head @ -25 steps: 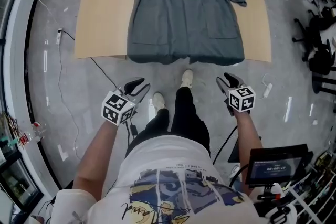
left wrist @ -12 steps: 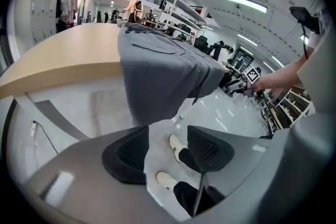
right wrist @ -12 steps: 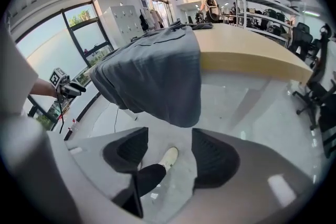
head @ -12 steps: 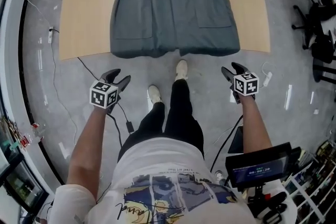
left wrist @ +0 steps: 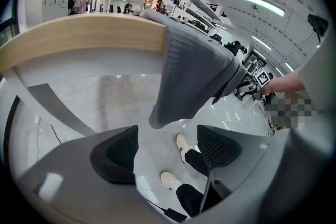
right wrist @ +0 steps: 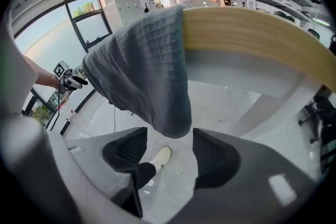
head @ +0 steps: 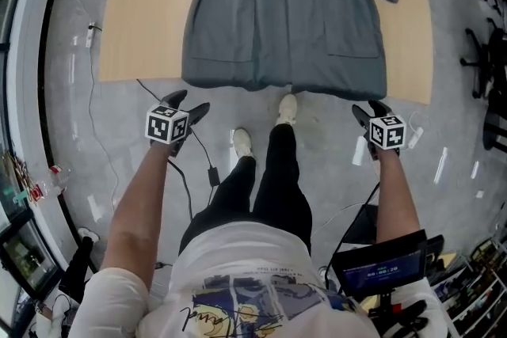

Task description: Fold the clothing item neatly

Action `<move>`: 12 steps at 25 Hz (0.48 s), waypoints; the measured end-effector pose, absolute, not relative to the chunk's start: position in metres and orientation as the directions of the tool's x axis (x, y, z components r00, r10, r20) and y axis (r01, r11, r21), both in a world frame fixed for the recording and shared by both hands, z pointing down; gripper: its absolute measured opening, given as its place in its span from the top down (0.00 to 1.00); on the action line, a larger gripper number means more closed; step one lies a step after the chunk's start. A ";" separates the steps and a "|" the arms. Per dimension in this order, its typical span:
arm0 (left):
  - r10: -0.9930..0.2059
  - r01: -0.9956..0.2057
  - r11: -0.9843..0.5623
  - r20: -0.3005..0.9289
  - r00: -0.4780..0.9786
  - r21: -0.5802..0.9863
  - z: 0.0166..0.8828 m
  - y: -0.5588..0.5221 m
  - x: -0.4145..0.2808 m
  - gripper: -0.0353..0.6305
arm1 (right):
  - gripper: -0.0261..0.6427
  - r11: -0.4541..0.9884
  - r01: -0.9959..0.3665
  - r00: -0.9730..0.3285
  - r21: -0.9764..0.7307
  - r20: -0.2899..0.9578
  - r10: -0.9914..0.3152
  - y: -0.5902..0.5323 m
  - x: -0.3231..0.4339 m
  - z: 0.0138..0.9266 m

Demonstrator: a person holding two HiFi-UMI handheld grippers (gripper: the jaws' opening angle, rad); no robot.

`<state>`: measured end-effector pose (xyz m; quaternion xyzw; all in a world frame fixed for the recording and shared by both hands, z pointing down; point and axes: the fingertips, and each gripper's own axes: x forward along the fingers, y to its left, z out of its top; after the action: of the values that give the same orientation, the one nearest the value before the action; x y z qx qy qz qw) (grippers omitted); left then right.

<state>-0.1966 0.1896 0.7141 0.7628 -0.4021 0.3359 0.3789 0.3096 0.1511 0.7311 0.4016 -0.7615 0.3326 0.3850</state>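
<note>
A grey waffle-knit robe (head: 283, 16) lies spread on the wooden table (head: 142, 20), its belt tied and its hem hanging over the near edge. My left gripper (head: 187, 103) hangs just below the hem's left corner (left wrist: 181, 86), its jaws having just been opening, with nothing between them. In the left gripper view the left gripper (left wrist: 167, 147) is open, the corner ahead of the fingertips. My right gripper (head: 370, 110) sits under the hem's right corner (right wrist: 157, 81), also just opened wider. That corner dangles right above the gap of the open right gripper (right wrist: 169, 153).
The person's legs and white shoes (head: 287, 108) stand on the grey floor between the grippers. Cables (head: 202, 162) trail below the table edge. A small screen (head: 380, 269) sits at lower right, office chairs (head: 491, 51) at the right, and shelving (head: 16, 194) along the left.
Both grippers have moved apart and closer to the hanging hem corners. Both sets of jaws stand wider than a second ago.
</note>
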 end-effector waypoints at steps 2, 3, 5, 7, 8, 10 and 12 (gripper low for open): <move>-0.357 -0.874 -0.377 0.822 0.443 0.308 0.720 0.185 -0.202 0.39 | 0.57 0.455 -0.868 -0.384 -0.199 0.849 -0.363 0.144 0.307 0.736; -0.357 -0.875 -0.372 0.822 0.444 0.310 0.722 0.182 -0.202 0.39 | 0.57 0.454 -0.869 -0.386 -0.198 0.845 -0.370 0.139 0.307 0.737; -0.358 -0.868 -0.376 0.814 0.458 0.323 0.724 0.176 -0.198 0.38 | 0.57 0.460 -0.865 -0.392 -0.197 0.839 -0.378 0.131 0.305 0.737; -0.355 -0.856 -0.391 0.803 0.479 0.337 0.724 0.171 -0.191 0.38 | 0.57 0.471 -0.858 -0.406 -0.206 0.833 -0.375 0.127 0.300 0.738; -0.354 -0.850 -0.400 0.798 0.487 0.342 0.723 0.169 -0.188 0.38 | 0.57 0.476 -0.853 -0.414 -0.212 0.831 -0.372 0.127 0.296 0.739; -0.352 -0.841 -0.413 0.791 0.500 0.348 0.723 0.164 -0.180 0.38 | 0.57 0.487 -0.845 -0.425 -0.220 0.829 -0.363 0.126 0.293 0.738; -0.350 -0.833 -0.425 0.785 0.511 0.353 0.724 0.158 -0.172 0.38 | 0.57 0.499 -0.835 -0.439 -0.231 0.827 -0.352 0.128 0.292 0.736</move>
<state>-0.1715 0.1582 0.7238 0.7819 -0.3784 0.3180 0.3799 0.2918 0.1281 0.7364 0.3791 -0.7828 0.3267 0.3700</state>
